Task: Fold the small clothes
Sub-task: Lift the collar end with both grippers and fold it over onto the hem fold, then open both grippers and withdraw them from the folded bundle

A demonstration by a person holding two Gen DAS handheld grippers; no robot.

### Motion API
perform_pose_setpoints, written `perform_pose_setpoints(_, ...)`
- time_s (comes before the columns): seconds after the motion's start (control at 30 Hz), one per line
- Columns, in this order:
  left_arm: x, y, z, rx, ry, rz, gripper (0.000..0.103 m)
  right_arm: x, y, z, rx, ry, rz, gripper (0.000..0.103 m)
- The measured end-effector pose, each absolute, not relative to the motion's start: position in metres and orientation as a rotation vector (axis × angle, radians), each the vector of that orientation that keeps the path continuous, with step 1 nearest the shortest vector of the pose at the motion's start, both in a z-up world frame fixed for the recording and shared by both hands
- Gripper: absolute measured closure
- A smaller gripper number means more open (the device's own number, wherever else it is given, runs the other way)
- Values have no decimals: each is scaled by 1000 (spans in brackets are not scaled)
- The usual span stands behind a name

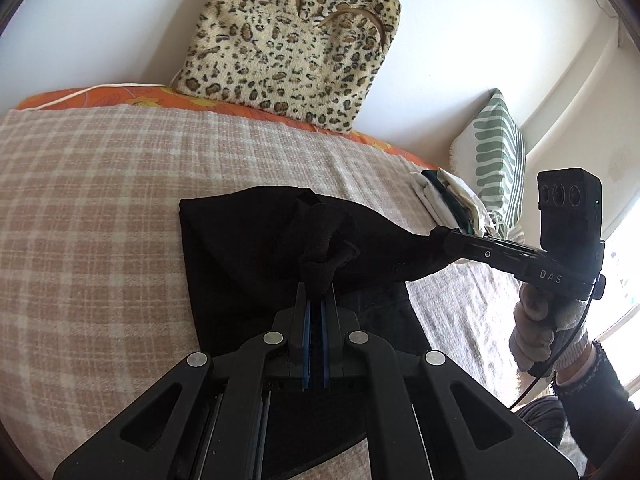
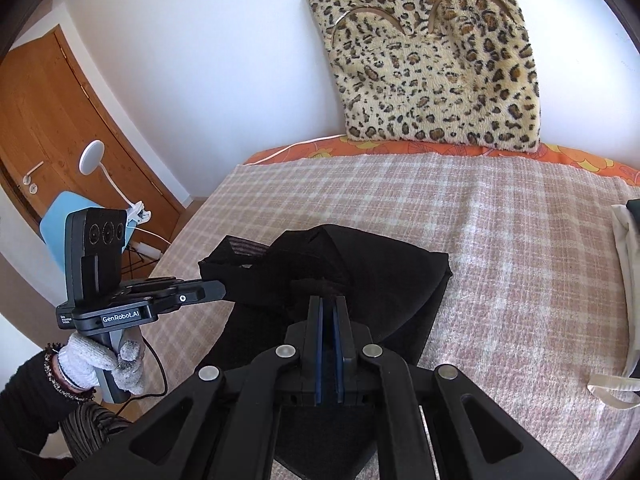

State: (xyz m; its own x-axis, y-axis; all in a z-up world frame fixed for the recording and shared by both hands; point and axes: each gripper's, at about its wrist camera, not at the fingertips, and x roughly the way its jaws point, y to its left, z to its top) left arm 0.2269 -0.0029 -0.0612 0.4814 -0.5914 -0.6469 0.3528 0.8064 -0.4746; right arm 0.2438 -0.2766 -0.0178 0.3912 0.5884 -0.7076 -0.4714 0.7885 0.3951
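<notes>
Home bedroom, bed with plaid blanket, leopard-print cushion, wooden door

Plaid blanket lies bare left of the black garment; folded clothes pile crowds its right.

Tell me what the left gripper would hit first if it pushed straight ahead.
The left gripper, shut on the black garment, would probably push that cloth into the checked blanket just ahead; depth is unclear.

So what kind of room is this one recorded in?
Most likely a bedroom: a bed under a plaid blanket, a leopard-print cushion and a striped pillow against the wall, and a wooden door.
</notes>
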Motion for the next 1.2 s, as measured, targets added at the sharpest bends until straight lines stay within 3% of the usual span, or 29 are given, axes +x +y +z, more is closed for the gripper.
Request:
perform_pose_setpoints(0.6, 177, 8, -75, -120, 879, -603, 100, 175, -304, -43, 101, 926, 692, 101)
perform_pose_setpoints(0.97, 155, 26, -100, -38, 919, -581, 100, 142, -308, -68, -60, 917, 683, 100)
perform_pose_setpoints(1.07, 144, 29, -101, 4, 930, -587, 98, 131, -312, -67, -119, 908, 675, 92)
perform_pose_setpoints(1.13, 135, 32, -99, 23, 924, -591, 96, 125, -319, -63, -109, 896, 672, 72)
perform_pose_setpoints(1.2, 129, 37, -95, 32, 918, -584, 94, 123, -326, -57, -67, 890, 663, 71)
